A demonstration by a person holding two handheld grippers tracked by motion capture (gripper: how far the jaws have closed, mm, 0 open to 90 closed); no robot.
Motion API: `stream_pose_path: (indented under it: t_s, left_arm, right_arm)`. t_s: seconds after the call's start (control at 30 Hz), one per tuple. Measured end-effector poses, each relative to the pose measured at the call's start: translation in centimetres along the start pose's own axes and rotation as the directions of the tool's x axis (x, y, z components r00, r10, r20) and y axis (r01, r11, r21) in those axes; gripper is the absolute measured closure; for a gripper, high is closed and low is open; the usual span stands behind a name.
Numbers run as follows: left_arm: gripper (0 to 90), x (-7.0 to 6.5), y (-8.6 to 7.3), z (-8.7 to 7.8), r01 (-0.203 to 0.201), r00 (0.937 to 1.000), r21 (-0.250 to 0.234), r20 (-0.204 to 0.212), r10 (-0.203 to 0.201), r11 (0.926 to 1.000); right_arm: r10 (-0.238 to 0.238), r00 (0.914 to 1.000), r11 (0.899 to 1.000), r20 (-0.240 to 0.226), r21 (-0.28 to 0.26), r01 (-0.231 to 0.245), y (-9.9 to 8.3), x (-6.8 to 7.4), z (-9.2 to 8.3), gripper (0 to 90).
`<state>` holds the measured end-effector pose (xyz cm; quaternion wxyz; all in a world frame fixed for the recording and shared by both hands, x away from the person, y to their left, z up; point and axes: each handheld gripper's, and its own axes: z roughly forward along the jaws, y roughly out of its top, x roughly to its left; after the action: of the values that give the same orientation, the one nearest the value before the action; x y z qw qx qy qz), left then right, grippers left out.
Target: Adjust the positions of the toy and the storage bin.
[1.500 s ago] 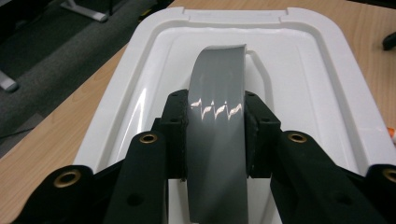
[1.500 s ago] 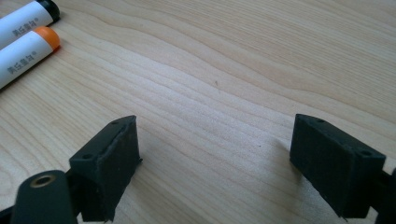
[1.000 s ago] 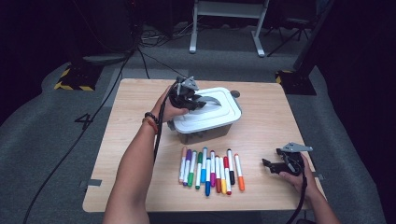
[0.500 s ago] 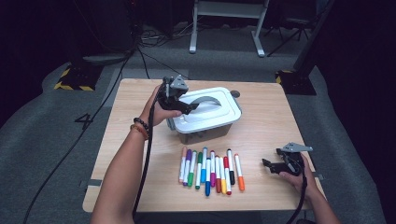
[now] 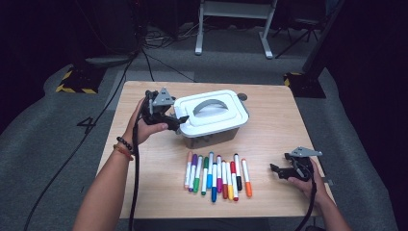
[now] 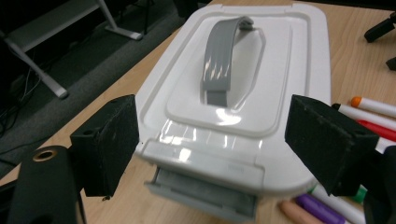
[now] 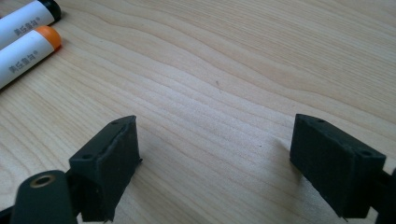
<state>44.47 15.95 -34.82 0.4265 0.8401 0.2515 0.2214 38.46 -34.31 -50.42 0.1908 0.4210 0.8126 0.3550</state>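
Observation:
A white lidded box (image 5: 211,113) with a grey handle (image 6: 224,56) stands in the middle of the wooden table (image 5: 274,120). My left gripper (image 5: 177,120) is at the box's left end, level with the lid. Its jaws have just been opening and now stand open, with the lid's (image 6: 243,93) end and the grey latch (image 6: 205,186) ahead of the left gripper (image 6: 217,140), untouched. Several coloured markers (image 5: 216,175) lie in a row in front of the box. My right gripper (image 5: 278,171) rests low at the table's right front, open; the right gripper (image 7: 215,158) has bare wood between its jaws.
Two marker ends (image 7: 28,42), orange and black, lie beyond the right gripper's left jaw. A small grey round object (image 5: 242,96) sits behind the box. Cables (image 5: 144,53) and a metal stand (image 5: 231,29) are on the grey floor past the table's far edge.
The left hand has come off the top of the lid and moved left to the box's end, and its jaws have gone from shut to open. The right hand has stayed put.

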Motion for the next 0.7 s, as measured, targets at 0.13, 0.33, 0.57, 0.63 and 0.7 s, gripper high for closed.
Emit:
stream_pose_path:
  t_s: [0.13,0.33,0.57,0.63,0.7]
  left_arm:
    - [18.5,-0.4,-1.8,-1.5,0.002,0.9998,-0.002,-0.022,-0.002,1.0]
    - [18.2,-1.4,-4.2,-2.5,-0.004,0.9981,0.027,-0.062,0.005,0.9996]
    - [18.4,-3.3,-6.6,-2.9,-0.016,0.9955,0.069,-0.092,0.022,0.9975]
    - [18.3,-3.7,-7.4,-2.8,-0.023,0.9951,0.084,-0.094,0.031,0.9962]
    - [18.4,-4.2,-8.4,-2.7,-0.013,0.9959,0.1,-0.088,0.022,0.9949]
  right_arm:
    - [0.0,1.0,1.0,0.0,0.0,0.0,0.0,0.0,0.0,16.0]
    - [0.0,1.0,1.0,0.0,0.0,0.0,0.0,0.0,0.0,16.0]
    - [0.002,1.0,1.0,0.002,0.0,-0.002,0.0,0.0,0.0,16.0]
    - [0.002,1.0,1.0,0.002,0.0,-0.002,0.0,0.0,0.0,16.0]
    - [0.002,1.0,1.0,0.002,0.0,-0.002,0.0,0.0,0.0,16.0]
